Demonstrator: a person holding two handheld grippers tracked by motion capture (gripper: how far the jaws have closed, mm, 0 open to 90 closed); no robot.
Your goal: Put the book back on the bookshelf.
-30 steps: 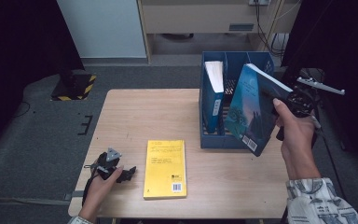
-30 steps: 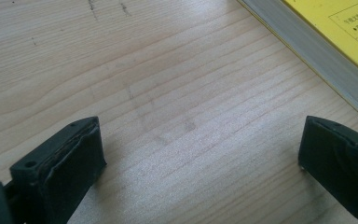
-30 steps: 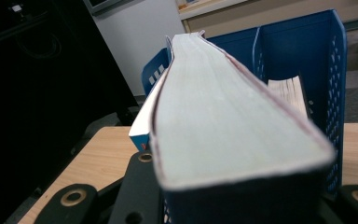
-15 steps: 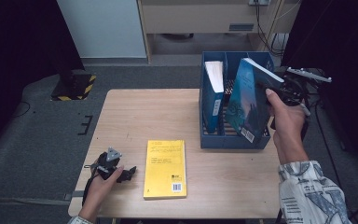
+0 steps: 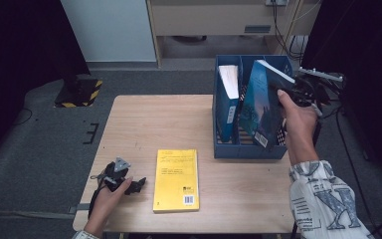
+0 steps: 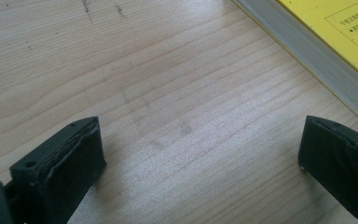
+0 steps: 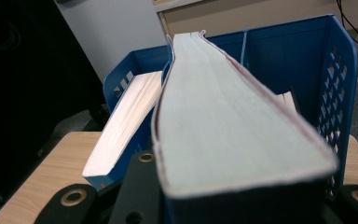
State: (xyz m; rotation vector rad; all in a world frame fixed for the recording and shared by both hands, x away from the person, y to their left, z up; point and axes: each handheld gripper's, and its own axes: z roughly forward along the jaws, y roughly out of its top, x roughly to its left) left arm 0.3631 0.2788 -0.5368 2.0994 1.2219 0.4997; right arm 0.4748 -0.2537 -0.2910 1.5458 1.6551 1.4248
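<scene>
Clamped hard on the teal book [image 5: 258,107] by the right gripper [image 5: 298,92]: jaws squeezing the covers near the upper end, page edges [image 7: 223,126] running away from the camera toward the blue file box [image 5: 248,149]. Held tilted, lower end over the box's near wall, probably so as to slide down into the right-hand compartment beside the book already standing [image 5: 227,99] in the left one. Spread wide and empty on the left gripper [image 5: 124,181], resting low on the wooden table [image 5: 144,124] just beside the yellow book [image 5: 176,179], likely waiting for its turn. Hard to tell whether the teal book's bottom corner touches the box yet. Hidden behind the box wall: the compartment floor. Cut off at the frame edge: most of the yellow cover [image 6: 335,28] in the left gripper view.
</scene>
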